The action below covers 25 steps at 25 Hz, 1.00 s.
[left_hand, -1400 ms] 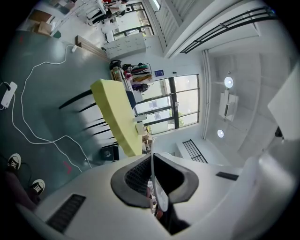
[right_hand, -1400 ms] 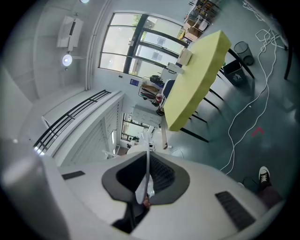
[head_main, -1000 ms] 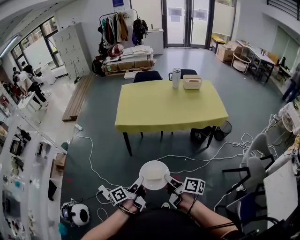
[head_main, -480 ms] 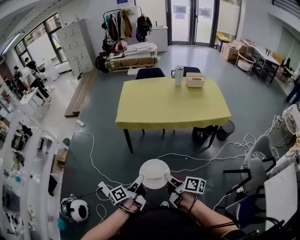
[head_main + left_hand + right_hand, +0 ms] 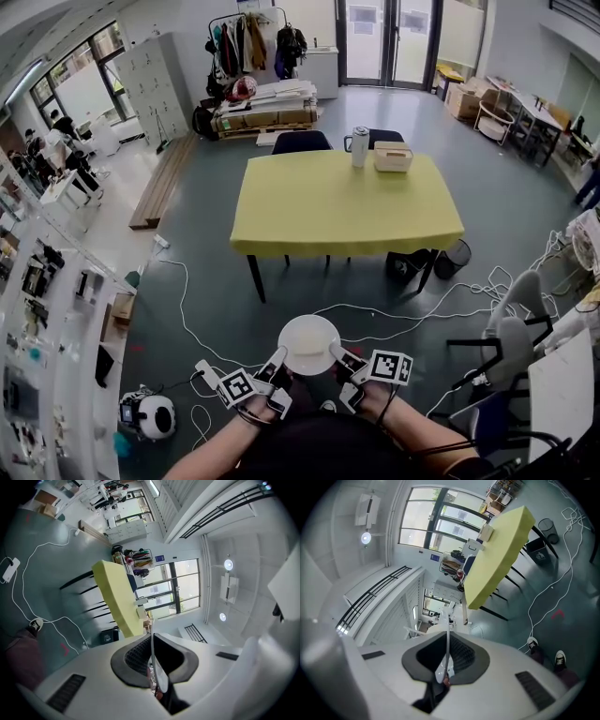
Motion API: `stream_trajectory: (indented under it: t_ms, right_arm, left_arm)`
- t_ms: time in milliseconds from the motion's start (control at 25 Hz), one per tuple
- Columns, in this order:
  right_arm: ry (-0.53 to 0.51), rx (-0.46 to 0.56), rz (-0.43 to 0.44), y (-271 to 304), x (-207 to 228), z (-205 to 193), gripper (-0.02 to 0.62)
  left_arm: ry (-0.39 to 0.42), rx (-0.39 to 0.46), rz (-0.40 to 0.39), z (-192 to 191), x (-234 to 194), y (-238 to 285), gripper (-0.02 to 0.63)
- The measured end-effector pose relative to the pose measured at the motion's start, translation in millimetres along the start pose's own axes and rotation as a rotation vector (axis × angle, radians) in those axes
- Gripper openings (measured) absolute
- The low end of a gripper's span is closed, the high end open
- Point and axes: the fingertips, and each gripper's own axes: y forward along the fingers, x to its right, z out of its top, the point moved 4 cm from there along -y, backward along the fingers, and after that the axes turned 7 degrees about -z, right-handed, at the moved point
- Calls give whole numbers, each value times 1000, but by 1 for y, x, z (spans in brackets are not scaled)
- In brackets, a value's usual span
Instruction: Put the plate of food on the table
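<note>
Slightly closer than a second ago, the yellow table (image 5: 345, 202) still stands well ahead, across a floor strewn with white cables (image 5: 180, 291). The white plate (image 5: 308, 345) is carried level, chest-low, its left rim clamped by the left gripper (image 5: 277, 360) and its right rim by the right gripper (image 5: 337, 356). A foot snagging a cable, or uneven pull between the grippers, could tilt it and spill the food, which I cannot make out.

The rectangular yellow-clothed counter (image 5: 347, 211) offers open cloth across its near and middle parts; a tall silver flask (image 5: 360, 146) and a beige box (image 5: 393, 157) stand at its far edge. White cables (image 5: 366, 306) trail over the grey floor (image 5: 202, 192) before it.
</note>
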Motion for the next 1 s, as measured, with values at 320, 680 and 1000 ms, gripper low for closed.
stream_trajectory:
  t_ms: [320, 680, 1000]
  right_arm:
    - [-9, 12, -16, 22, 0, 15, 23]
    - [0, 24, -19, 65, -4, 47, 23]
    - [4, 32, -35, 98, -5, 90, 24]
  left_arm:
    - [-9, -18, -14, 22, -11, 17, 21]
    - [15, -38, 14, 68, -27, 49, 21]
    - [5, -47, 17, 102, -35, 91, 21]
